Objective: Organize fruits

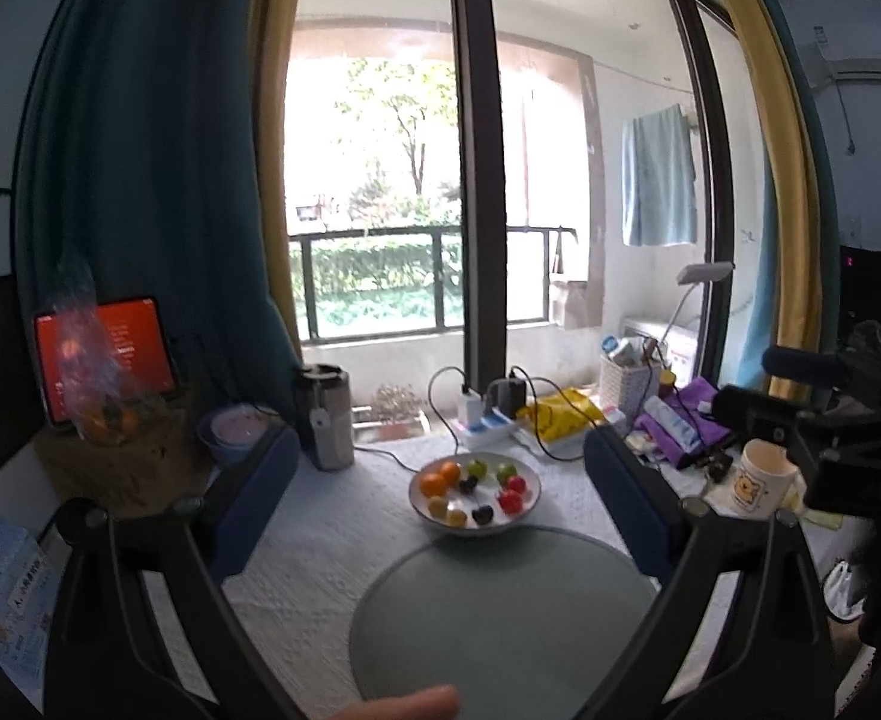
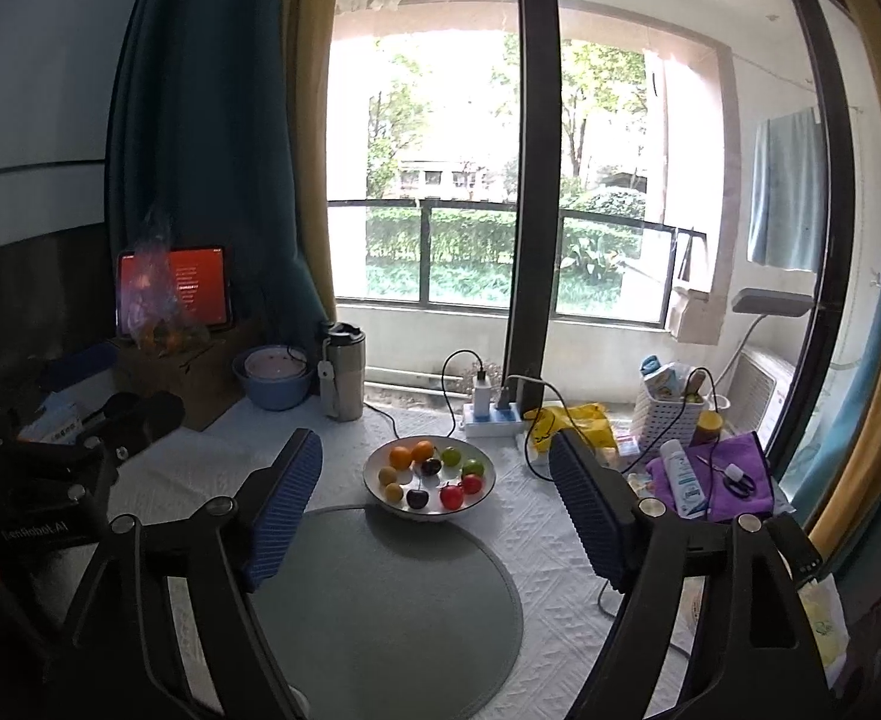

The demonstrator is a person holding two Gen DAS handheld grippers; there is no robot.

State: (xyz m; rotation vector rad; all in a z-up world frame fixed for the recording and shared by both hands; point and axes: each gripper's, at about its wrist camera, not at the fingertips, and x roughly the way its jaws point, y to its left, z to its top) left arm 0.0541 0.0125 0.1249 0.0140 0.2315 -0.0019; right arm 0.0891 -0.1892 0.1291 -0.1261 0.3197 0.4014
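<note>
Left gripper (image 1: 440,480) hangs with its blue fingers (image 1: 260,498) spread wide, nothing between them, tipped slightly downward. Right gripper (image 2: 434,498) matches it, ribbed fingers (image 2: 284,504) well apart and empty. A fingertip (image 1: 404,705) shows at the left view's bottom edge.

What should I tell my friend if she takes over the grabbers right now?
Left gripper: fingers open, holding nothing.
Right gripper: fingers open, holding nothing.
All the fruits sit in the white bowl in colour pairs: oranges, green, red, yellow, dark.
The bowl rests at the far edge of the round grey mat.
Sorting looks finished; nothing obvious is left.
</note>
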